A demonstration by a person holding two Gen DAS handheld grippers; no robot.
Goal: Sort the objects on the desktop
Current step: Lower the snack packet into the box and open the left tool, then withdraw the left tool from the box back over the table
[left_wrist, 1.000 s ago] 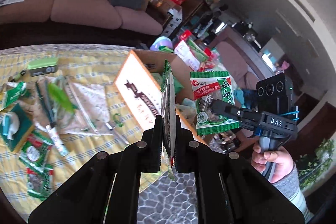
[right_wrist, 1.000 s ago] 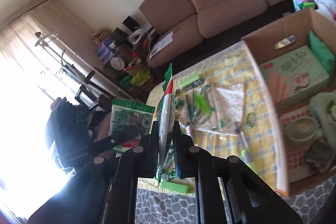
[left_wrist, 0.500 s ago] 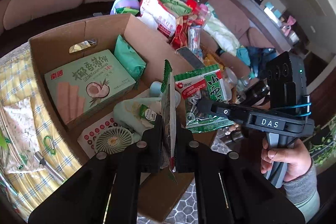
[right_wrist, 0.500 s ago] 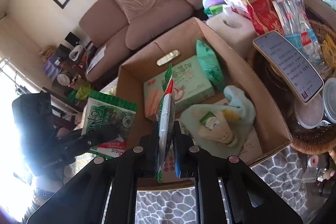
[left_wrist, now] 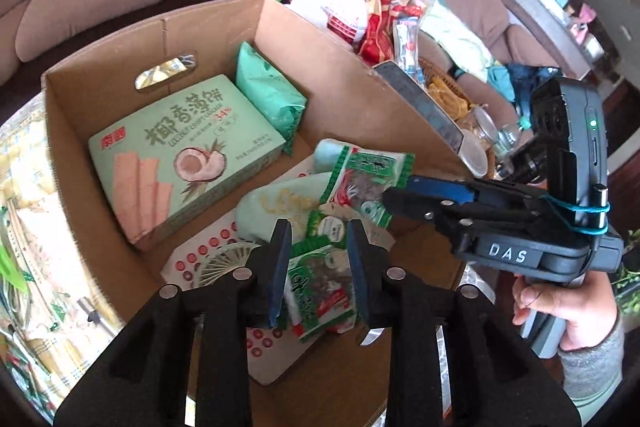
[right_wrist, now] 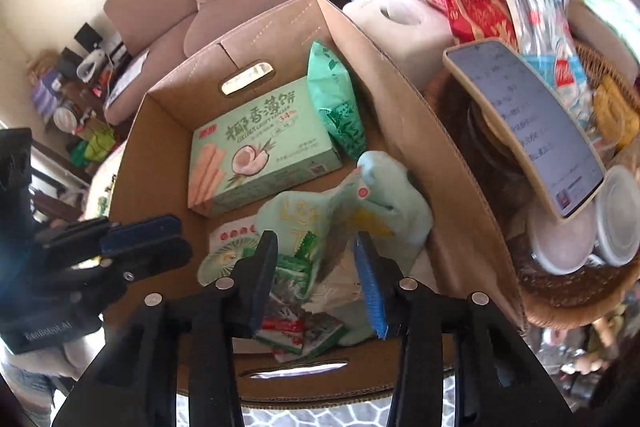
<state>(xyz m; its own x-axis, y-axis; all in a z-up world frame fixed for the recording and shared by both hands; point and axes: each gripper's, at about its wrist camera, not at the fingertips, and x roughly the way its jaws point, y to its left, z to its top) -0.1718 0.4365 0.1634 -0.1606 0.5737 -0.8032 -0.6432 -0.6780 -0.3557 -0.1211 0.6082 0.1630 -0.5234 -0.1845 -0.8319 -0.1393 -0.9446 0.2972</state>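
Snack packet (left_wrist: pixel 320 287): green, red-banded, crinkled, white-edged.

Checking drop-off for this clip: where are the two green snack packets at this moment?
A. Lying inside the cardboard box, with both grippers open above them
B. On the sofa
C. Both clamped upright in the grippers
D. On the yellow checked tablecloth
A: the left gripper and right gripper stand open, nothing pinched, and the green snack packets lie loose among the things in the cardboard box.
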